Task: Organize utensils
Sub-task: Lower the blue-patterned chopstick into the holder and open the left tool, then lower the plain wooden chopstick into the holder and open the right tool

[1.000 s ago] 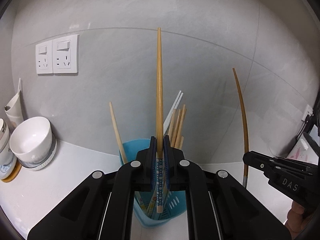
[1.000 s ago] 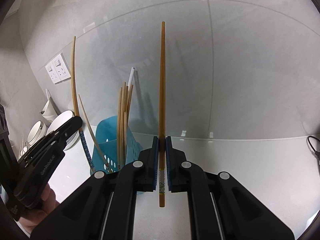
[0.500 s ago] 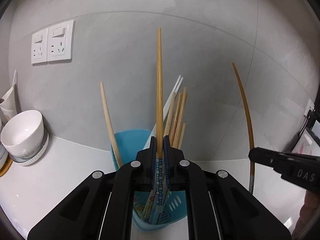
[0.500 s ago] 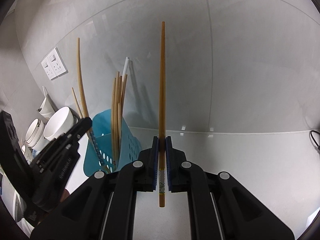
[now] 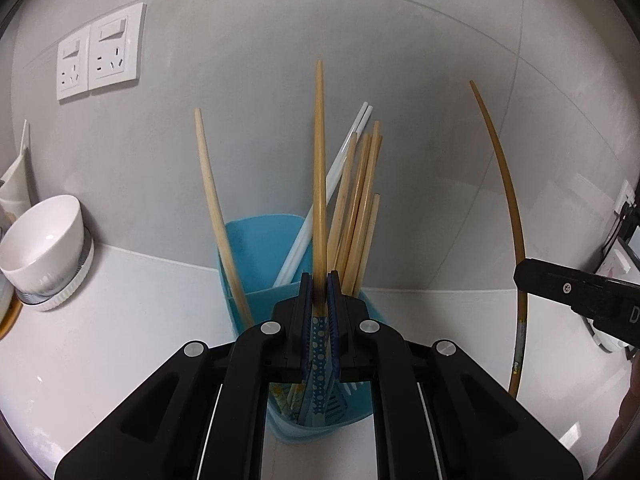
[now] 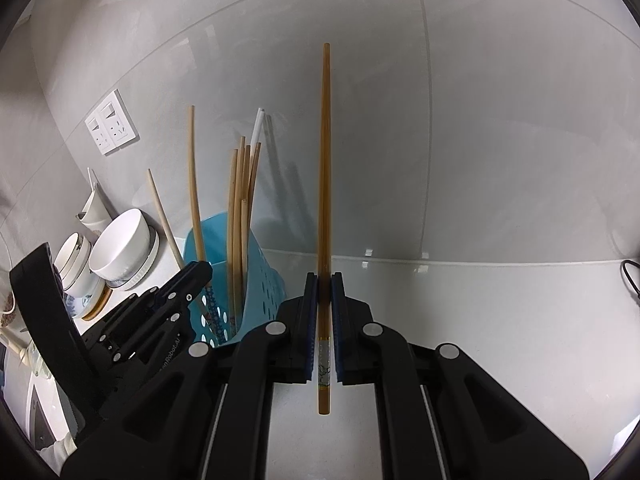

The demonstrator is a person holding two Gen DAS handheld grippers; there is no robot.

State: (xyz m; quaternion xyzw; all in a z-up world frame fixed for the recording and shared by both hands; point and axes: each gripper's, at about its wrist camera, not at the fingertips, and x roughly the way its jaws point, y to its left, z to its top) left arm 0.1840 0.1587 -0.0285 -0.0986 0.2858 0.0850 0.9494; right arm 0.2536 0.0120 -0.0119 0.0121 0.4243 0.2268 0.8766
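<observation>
Left gripper (image 5: 320,292) was clamped on a dotted-handle chopstick (image 5: 319,168), held upright with its lower end down inside the blue holder (image 5: 256,248). Right gripper (image 6: 324,292) was clamped on a darker chopstick (image 6: 325,160), upright, over bare white counter (image 6: 500,312) just right of the holder, lower end hanging free. Holder sat against the grey wall (image 5: 400,40) with a bunch of wooden chopsticks (image 5: 360,208) and a white pair (image 5: 320,216) inside. White bowl (image 5: 40,236) stood well left of it.

left claw (image 5: 319,294) and its chopstick (image 5: 319,168) lowered into the blue holder (image 5: 260,240), right claw (image 6: 324,300) closer
</observation>
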